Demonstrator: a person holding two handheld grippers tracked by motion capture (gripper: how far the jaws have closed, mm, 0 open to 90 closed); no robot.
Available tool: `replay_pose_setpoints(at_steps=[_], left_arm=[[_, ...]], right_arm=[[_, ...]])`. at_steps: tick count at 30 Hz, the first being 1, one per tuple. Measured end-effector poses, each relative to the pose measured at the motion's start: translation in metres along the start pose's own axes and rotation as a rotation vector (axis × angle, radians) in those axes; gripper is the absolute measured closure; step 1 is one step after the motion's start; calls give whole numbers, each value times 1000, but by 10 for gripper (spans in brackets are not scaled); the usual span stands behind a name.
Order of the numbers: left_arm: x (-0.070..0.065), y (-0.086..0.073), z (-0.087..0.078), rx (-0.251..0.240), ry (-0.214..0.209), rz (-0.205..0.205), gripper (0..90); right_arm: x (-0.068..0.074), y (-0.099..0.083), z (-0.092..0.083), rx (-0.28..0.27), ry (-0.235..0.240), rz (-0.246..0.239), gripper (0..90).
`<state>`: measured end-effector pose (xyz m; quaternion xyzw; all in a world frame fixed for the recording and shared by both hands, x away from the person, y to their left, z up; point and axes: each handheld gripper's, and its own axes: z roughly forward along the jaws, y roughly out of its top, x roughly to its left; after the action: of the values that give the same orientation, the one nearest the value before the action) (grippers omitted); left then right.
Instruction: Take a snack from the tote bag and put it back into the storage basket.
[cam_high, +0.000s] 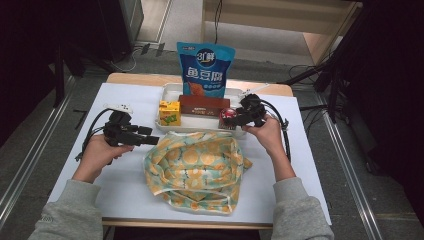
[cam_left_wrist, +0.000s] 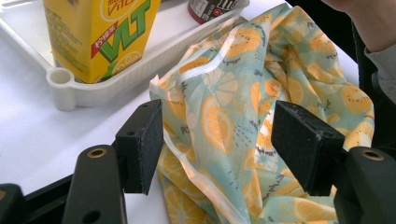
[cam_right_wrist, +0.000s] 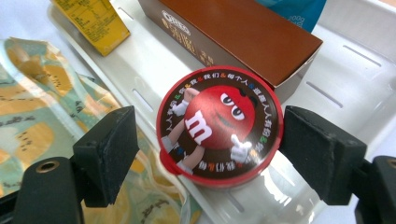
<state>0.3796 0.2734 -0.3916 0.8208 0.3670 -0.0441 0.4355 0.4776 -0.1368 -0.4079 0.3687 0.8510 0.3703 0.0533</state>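
The left gripper (cam_high: 131, 135) is being held level over the counter (cam_high: 125, 180), forearm entering from below, jaws open w/ the lemon-print bag (cam_high: 197, 170) edge between them, not clamped. The right gripper (cam_high: 240, 116) is being angled down into the white tray (cam_high: 167, 95). Its jaws are being kept open astride the red candy tub (cam_right_wrist: 219, 126), approx. touching the right pad.
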Motion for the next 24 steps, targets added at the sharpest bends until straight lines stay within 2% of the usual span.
replay_pose_setpoints(at_steps=[7, 14, 24], left_arm=[[1, -1, 1, 2, -2, 0, 346], [2, -2, 1, 1, -5, -4, 345], [0, -2, -1, -6, -4, -4, 345]], right_arm=[[3, -5, -9, 6, -3, 9, 205], [8, -9, -18, -11, 29, 23, 213], [19, -16, -24, -9, 49, 8, 226]])
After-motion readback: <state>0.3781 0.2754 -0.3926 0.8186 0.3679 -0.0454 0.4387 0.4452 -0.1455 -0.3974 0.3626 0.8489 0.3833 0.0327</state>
